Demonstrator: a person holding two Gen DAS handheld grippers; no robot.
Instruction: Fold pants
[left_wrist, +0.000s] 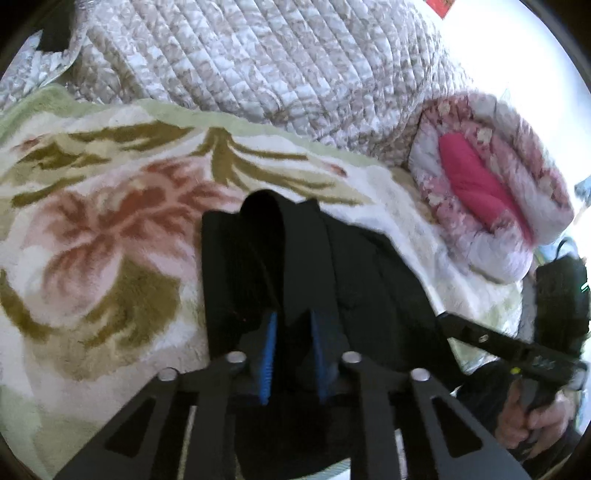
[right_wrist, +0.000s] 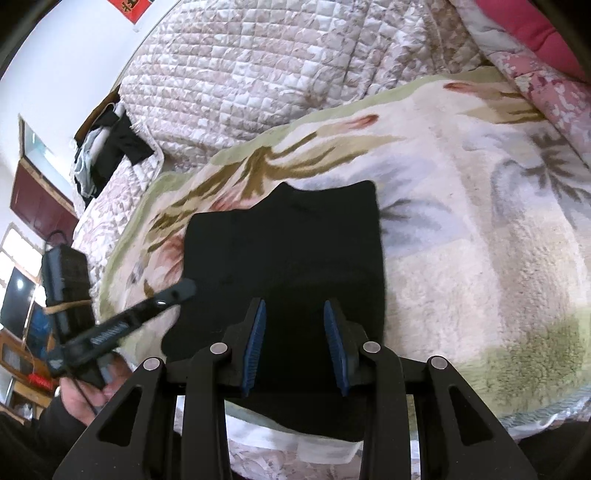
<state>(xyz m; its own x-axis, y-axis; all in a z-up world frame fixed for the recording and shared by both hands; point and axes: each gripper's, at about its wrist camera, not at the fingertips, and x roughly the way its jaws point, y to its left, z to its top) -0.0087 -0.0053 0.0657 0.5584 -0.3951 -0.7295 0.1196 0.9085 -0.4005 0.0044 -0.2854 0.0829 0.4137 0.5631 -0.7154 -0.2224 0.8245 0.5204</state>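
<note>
On a floral fleece blanket (right_wrist: 461, 229) spread over a bed, black pants (right_wrist: 288, 251) lie folded into a compact dark rectangle, their uneven far edge stepped higher toward the blanket's middle. Over the pants' near edge, the right gripper (right_wrist: 294, 341) hovers with its blue-padded fingers (right_wrist: 255, 347) parted wide, dark cloth showing between them and nothing pinched. Whether the pads touch the fabric cannot be told.

Left of the pants in the right wrist view, the left gripper (right_wrist: 181, 290) reaches in from the side, its tip at the pants' left edge, the person's hand (right_wrist: 85, 395) wrapped around its handle. From the left wrist view, the left gripper (left_wrist: 293, 350) sits low over the pants (left_wrist: 295, 266), its fingers (left_wrist: 269, 354) set moderately apart, and a raised fold of black cloth runs up between them. Whether the pads actually clamp that fold cannot be told, since black fabric and black fingers merge there.

Right of the pants in that view, the right gripper (left_wrist: 458, 321) angles in toward the pants' right side, held by the person's other hand (left_wrist: 532, 417). Beyond the pants, a quilted cover (right_wrist: 258, 74) drapes the far bed, and a rolled pink quilt (left_wrist: 491, 184) rests to the pants' far right.
</note>
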